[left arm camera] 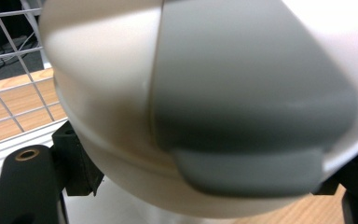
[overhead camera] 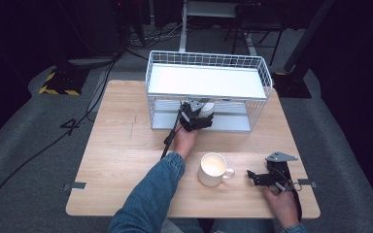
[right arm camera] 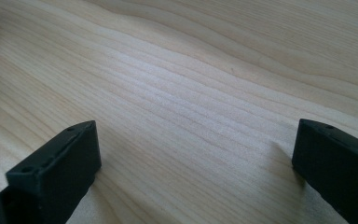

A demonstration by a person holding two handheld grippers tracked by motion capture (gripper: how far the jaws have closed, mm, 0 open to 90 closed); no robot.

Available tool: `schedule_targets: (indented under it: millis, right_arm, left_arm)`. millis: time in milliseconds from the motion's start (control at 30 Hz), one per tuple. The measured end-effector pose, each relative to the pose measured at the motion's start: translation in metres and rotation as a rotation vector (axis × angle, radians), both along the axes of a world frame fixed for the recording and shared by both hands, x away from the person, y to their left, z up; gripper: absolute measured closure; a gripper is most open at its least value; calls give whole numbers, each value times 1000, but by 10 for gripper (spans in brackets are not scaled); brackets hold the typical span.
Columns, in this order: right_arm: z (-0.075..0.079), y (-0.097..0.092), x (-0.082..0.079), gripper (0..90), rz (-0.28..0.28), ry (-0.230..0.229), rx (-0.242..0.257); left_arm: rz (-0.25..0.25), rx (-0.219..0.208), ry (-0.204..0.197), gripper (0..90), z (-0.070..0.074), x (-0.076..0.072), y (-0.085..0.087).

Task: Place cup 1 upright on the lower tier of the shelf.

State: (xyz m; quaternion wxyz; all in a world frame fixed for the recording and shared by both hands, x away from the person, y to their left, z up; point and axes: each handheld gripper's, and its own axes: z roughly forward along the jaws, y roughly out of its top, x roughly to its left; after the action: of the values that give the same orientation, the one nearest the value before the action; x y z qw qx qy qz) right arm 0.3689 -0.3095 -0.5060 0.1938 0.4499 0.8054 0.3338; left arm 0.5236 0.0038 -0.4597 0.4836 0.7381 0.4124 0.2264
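The white and grey container sits clamped in your left tongs at the open front of the wire rack, under its white shelf; up close it blurs, its edges cut off. Your right tongs rest apart on the tabletop, beside the white mug, bare wood between their jaws.

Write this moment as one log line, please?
left gripper: shut on cup, at rack lower shelf | right gripper: open, idle on table | mug: between hands
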Motion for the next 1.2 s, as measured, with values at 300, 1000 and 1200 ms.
schedule_targets:
  millis: [300, 1000, 1200]
  right_arm:
    - [0, 0, 0, 11, 0, 0, 0]
    - [0, 0, 0, 11, 0, 0, 0]
    - [0, 0, 0, 11, 0, 0, 0]
  left_arm:
    - [5, 29, -28, 189, -3, 15, 1]
    - [35, 21, 28, 188, -12, 22, -5]
    - [24, 24, 26, 148, -10, 22, -7]
